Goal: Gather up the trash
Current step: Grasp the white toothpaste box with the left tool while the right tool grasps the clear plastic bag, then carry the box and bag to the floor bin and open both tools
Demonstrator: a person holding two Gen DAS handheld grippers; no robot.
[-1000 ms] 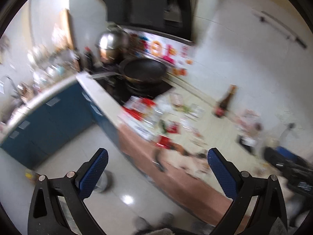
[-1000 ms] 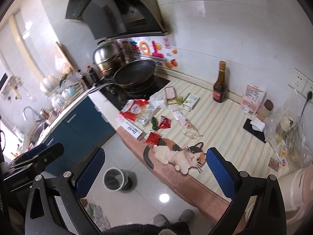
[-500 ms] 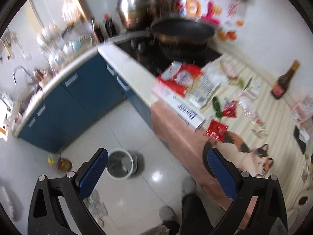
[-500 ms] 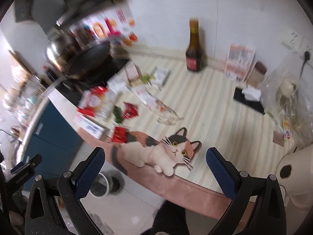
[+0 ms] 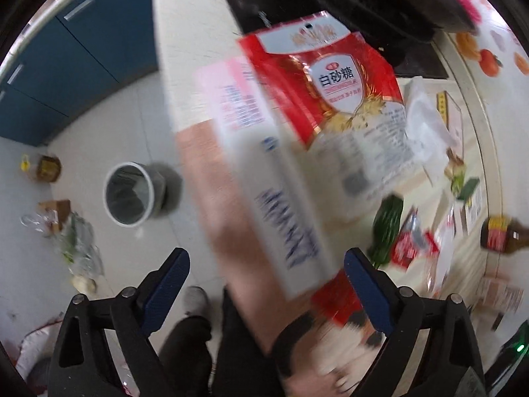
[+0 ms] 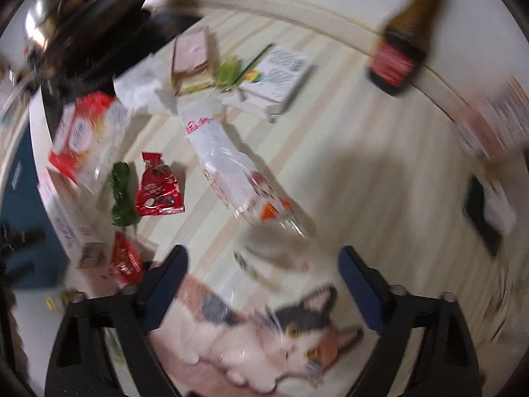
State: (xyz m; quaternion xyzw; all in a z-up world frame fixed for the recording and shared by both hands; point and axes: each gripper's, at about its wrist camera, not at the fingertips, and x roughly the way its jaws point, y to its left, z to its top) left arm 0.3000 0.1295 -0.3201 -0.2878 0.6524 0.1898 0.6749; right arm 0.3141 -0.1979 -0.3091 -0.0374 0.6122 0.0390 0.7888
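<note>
Wrappers and packets lie scattered on the striped counter. My left gripper (image 5: 266, 273) is open and empty, just above a long white box (image 5: 281, 198) at the counter's front edge, with a red-and-white sugar bag (image 5: 334, 82) beyond it. My right gripper (image 6: 263, 278) is open and empty, above a clear plastic wrapper (image 6: 231, 168). To its left lie a red snack packet (image 6: 157, 190), a green wrapper (image 6: 120, 195) and a second red packet (image 6: 125, 259). A grey trash bin (image 5: 130, 193) stands on the floor below the counter.
A cat-shaped mat (image 6: 264, 340) lies at the counter's front edge. A dark sauce bottle (image 6: 403, 49) stands by the back wall. A black pan (image 5: 380, 3) sits on the stove. Small cartons (image 6: 277, 76) lie mid-counter. Bags and litter (image 5: 66, 231) lie on the floor by the bin.
Both grippers have dropped much closer to the counter. The left moved in over the white box and sugar bag; the right moved in over the clear wrapper. Both stay open.
</note>
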